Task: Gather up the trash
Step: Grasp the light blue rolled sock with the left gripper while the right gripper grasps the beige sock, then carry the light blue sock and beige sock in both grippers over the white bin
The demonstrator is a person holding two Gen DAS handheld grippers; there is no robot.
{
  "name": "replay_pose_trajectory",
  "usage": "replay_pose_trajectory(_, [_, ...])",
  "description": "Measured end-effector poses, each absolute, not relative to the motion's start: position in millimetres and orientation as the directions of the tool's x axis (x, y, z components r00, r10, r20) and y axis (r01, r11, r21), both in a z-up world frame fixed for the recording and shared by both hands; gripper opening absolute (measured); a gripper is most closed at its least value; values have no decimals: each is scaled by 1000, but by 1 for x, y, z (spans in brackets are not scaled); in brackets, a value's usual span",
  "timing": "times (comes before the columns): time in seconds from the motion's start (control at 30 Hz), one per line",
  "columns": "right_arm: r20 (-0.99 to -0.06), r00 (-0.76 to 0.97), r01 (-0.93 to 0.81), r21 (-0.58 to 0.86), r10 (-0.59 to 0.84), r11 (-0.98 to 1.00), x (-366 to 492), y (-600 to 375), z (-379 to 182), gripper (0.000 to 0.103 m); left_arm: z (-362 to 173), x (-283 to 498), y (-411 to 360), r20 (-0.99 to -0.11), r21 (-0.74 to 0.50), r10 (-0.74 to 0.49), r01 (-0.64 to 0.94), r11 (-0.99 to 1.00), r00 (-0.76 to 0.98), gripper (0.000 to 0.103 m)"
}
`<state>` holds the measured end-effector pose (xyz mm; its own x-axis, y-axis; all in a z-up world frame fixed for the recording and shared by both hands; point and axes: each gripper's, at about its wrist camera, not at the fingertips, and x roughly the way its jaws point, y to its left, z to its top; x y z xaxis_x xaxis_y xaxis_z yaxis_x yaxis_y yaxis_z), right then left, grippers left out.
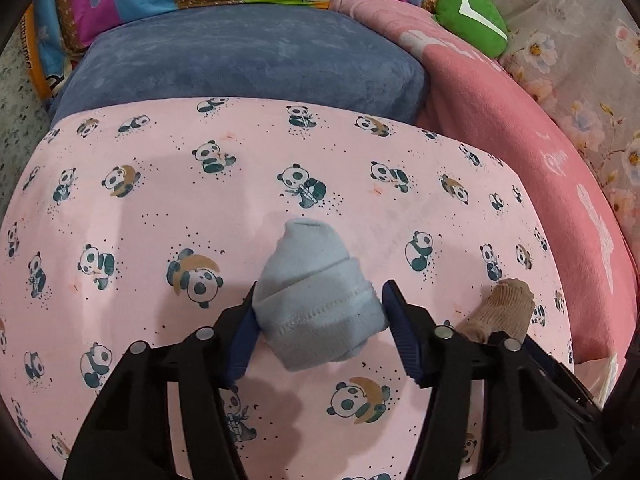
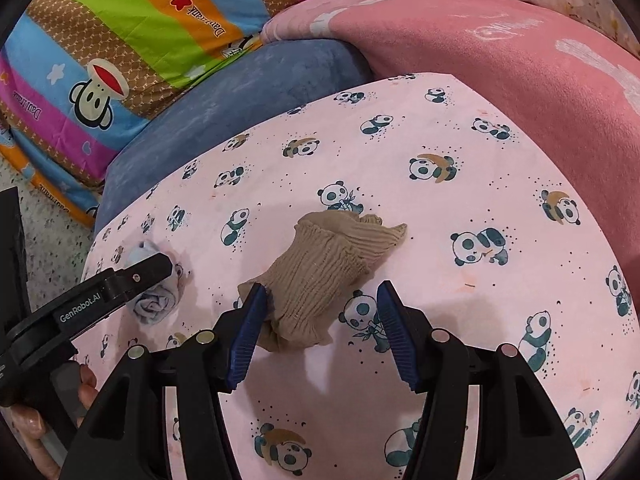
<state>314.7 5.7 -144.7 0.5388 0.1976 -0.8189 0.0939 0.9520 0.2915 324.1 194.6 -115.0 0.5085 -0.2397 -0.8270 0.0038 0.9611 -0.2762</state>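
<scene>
1. The left gripper (image 1: 318,320) straddles a rolled pale-blue sock (image 1: 316,300) lying on the panda-print sheet (image 1: 160,200); its left pad touches the roll, the right pad stands just clear, so a firm grip cannot be told.
2. The right gripper (image 2: 318,316) spreads wide around a bunched tan sock (image 2: 320,284), touching only its left side.
3. Beyond, a blue cushion (image 1: 240,64) and pink blanket (image 1: 500,120) are partly hidden by the sheet.
</scene>
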Motion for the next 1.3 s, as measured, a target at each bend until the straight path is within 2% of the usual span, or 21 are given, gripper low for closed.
replay_pose_trajectory(0.1, [-824,523,67,293,217,954,317,8,-149,23,-112,320,192,-824,-265,-234,14,964,516,44])
replay_pose_trajectory(0.23, [-819,531,58,291,217,955,311,6,-145,13,-103,312,189,-820,-274,-241,15,962,519,40])
replay_pose_trajectory(0.57, [-769,601,42,304,219,952,270,2,-105,12,-57,280,162,-783,-276,-265,67,959,562,39])
replay_pose_trajectory(1.03, [-649,736,42,332,196,942,187,-42,-9,12,17,209,105,-694,-265,-320,184,946,645,39])
replay_pose_trajectory(1.3, [-590,792,67,341,158,938,132,-79,27,12,41,174,66,-658,-245,-360,264,933,661,39])
